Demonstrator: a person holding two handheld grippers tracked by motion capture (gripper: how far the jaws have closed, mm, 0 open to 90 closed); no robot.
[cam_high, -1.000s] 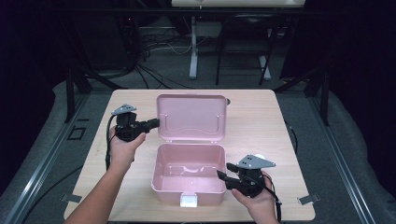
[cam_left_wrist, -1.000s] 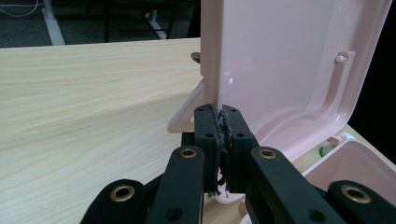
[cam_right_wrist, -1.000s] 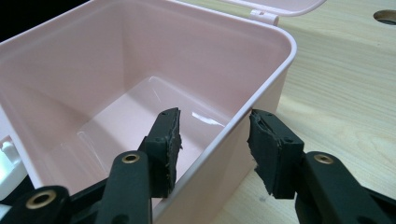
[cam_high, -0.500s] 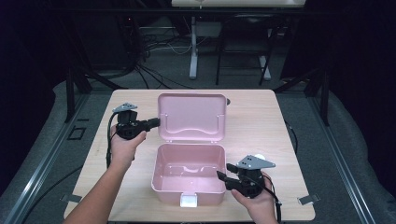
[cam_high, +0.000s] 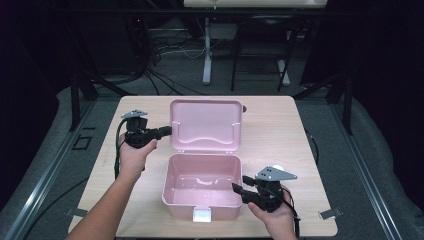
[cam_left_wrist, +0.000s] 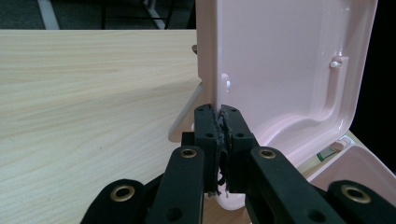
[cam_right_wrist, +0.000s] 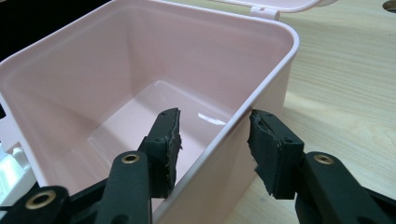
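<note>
Nothing moved, lid pinched between left fingers

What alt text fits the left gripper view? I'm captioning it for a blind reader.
The left claw, its jaws closed, pinches the side edge of an upright pink lid. Pale wooden table stretches off to the left, and the rim of the open pink box shows at lower right.

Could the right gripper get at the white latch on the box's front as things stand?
Probably yes: the right gripper straddles the box wall unclamped, and the latch sits unobstructed nearby.
</note>
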